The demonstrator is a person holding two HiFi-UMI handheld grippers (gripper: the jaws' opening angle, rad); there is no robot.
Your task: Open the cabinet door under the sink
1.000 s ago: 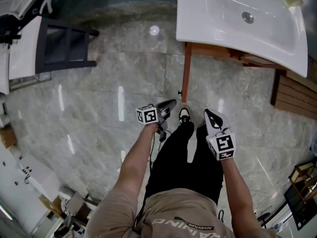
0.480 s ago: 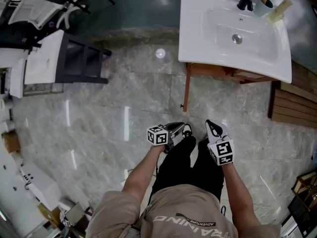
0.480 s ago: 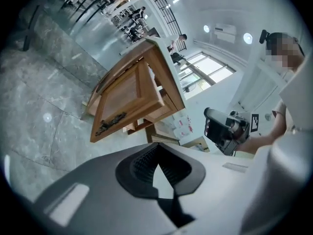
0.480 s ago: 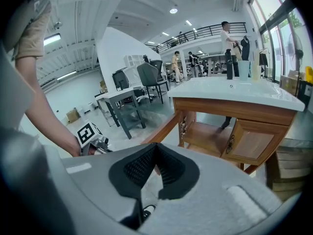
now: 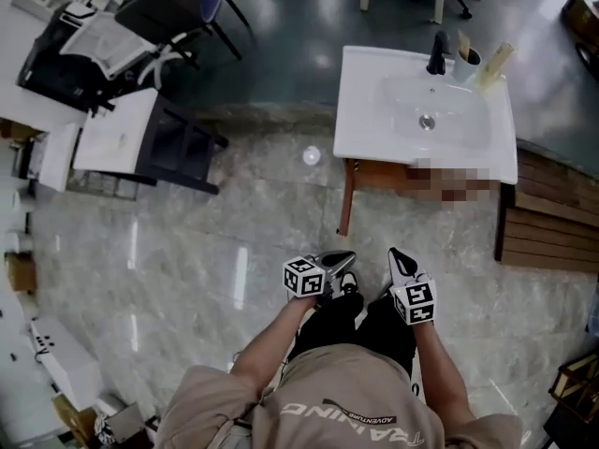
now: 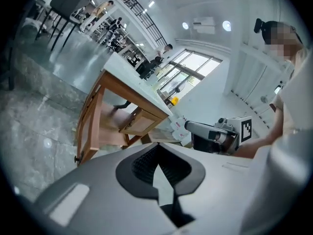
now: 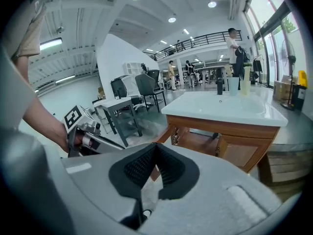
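The white sink (image 5: 426, 110) sits on a wooden cabinet at the upper right of the head view. Its door (image 5: 346, 199) stands swung out toward me, seen edge-on, with a small dark knob at its near end. My left gripper (image 5: 342, 262) and right gripper (image 5: 398, 260) hang side by side above my legs, well short of the door, both shut and empty. In the left gripper view the open door (image 6: 88, 126) and the bare cabinet inside lie beyond the closed jaws (image 6: 156, 146). The right gripper view looks over its closed jaws (image 7: 156, 145) at the sink (image 7: 230, 106).
A black-framed table with a white top (image 5: 140, 143) and an office chair (image 5: 112, 31) stand at the left. A slatted wooden platform (image 5: 547, 223) lies right of the sink. A dark faucet (image 5: 437, 54) and bottles stand on the sink's back rim. Glossy stone floor spreads between.
Both grippers have risen, the left one more and with a roll. The head view has pulled back, so the sink and open door look smaller and farther.
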